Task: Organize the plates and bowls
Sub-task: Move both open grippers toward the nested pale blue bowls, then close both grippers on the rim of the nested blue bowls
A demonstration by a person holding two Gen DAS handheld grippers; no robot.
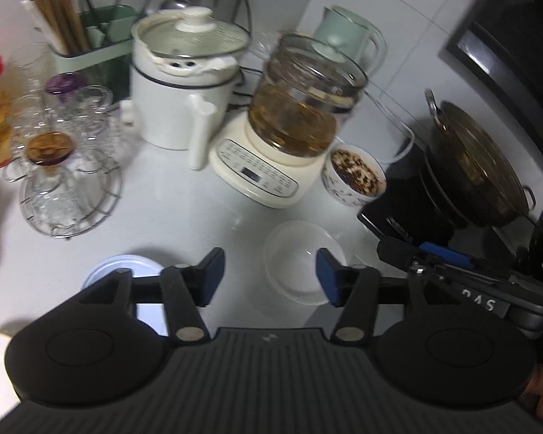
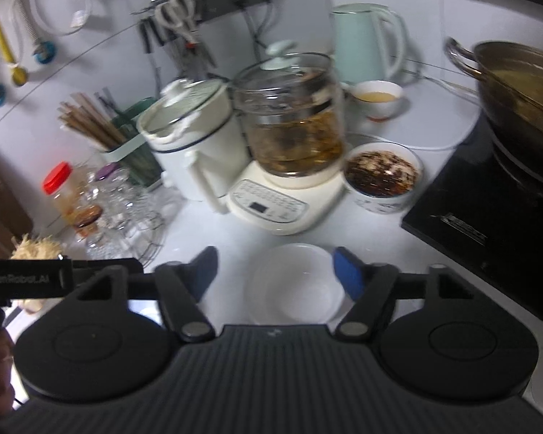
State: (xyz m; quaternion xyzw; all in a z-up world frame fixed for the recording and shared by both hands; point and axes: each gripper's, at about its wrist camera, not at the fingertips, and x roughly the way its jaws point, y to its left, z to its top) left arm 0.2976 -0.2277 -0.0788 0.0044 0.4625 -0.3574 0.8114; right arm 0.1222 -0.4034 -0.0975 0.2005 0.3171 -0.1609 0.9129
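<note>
Jaws of both our grippers, left (image 1: 268, 277) and right (image 2: 274, 275), stand spread and empty; we judge the white bowl (image 2: 294, 284) light, stiff, slippery and breakable, best pinched across its rim.

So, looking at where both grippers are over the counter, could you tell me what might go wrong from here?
1. The empty white bowl lies between the open right gripper fingers and close to the left gripper; both reaching for it could collide.
2. The full patterned bowl and glass kettle stand just behind; an overshoot might spill them.
</note>
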